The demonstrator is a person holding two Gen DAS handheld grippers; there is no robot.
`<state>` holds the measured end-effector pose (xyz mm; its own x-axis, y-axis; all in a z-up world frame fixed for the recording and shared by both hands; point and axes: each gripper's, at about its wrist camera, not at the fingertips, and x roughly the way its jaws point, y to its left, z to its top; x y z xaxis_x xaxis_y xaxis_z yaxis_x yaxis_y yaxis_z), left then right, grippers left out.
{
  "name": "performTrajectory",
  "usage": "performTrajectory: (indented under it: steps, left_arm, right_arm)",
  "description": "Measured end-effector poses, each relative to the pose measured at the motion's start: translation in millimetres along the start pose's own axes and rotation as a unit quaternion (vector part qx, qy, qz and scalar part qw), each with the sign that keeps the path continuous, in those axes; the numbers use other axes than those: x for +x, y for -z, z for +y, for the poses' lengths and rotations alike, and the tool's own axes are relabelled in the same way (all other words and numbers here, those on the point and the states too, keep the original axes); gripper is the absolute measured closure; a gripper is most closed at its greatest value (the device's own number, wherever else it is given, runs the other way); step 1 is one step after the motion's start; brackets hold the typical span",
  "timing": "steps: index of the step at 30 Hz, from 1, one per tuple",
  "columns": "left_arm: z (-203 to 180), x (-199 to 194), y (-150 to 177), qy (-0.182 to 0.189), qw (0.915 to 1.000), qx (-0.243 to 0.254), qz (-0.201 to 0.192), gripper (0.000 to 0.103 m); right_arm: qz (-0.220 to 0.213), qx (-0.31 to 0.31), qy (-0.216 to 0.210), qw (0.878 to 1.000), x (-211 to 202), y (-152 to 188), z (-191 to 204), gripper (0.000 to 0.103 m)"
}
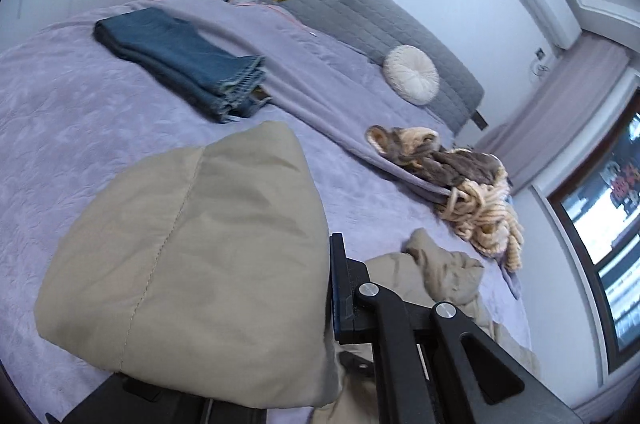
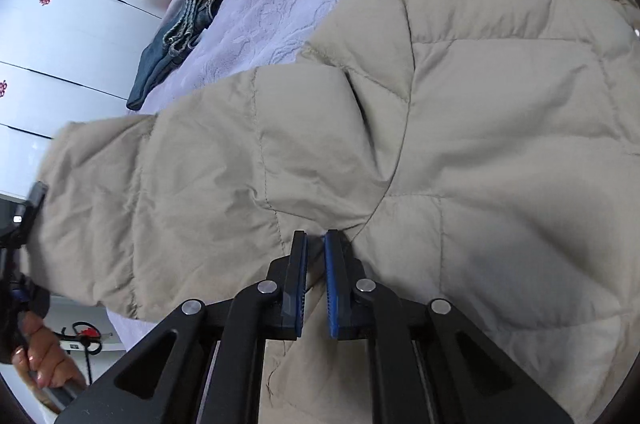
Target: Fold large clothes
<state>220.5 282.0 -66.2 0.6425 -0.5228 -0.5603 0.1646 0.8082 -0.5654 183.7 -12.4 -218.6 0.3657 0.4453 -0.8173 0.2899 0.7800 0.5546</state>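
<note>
Sleeve fold on the puffer jacket (image 2: 460, 127), both tongs clenched on cloth.

My left tongs (image 1: 330, 288) hold the cuff end up off the bed (image 1: 80, 111); right tongs (image 2: 316, 244) pinch fabric near the armpit seam. Sleeve's long axis runs left from there; the left hand's nearer the free end.

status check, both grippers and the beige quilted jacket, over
Left gripper shut on sleeve end of beige quilted puffer jacket. Right gripper shut, pinching jacket fabric. Folded blue jeans lie apart on the lilac bedspread.
</note>
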Motion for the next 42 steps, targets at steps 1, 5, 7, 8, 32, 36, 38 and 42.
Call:
performTrajectory:
  steps: [1,5,7,8,32,36,38,42]
  left_arm:
    - [-14,4,0,0.017,0.9998,0.009,0.007,0.094]
    - [-76,30,9,0.084,0.9949,0.041,0.04,0.094]
    - [-109,49,16,0.103,0.9914,0.055,0.058,0.094]
    - [-128,57,25,0.111,0.9896,0.063,0.066,0.094]
    - [-233,150,196,-0.054,0.9347,0.304,0.175,0.01]
    - [-187,116,152,-0.082,0.957,0.236,0.148,0.01]
    - [-150,113,128,-0.099,0.9664,0.181,0.153,0.01]
    - [-72,125,89,-0.091,0.9815,0.041,0.164,0.01]
  right_arm:
    - [0.003,0.003,0.001,1.0,5,0,-3,0.094]
    - [0.024,0.022,-0.018,0.999,13,-6,-14,0.097]
    - [0.033,0.029,-0.041,0.998,5,-8,-19,0.097]
    - [0.031,0.032,-0.047,0.998,-5,-6,-23,0.097]
    - [-0.071,0.035,0.092,0.993,-210,36,-178,0.087]
    - [-0.09,-0.057,0.104,0.989,-212,33,-130,0.024]
    - [-0.091,-0.121,0.127,0.98,-203,32,-97,0.024]
    - [-0.087,-0.252,0.193,0.944,-160,34,-34,0.024]
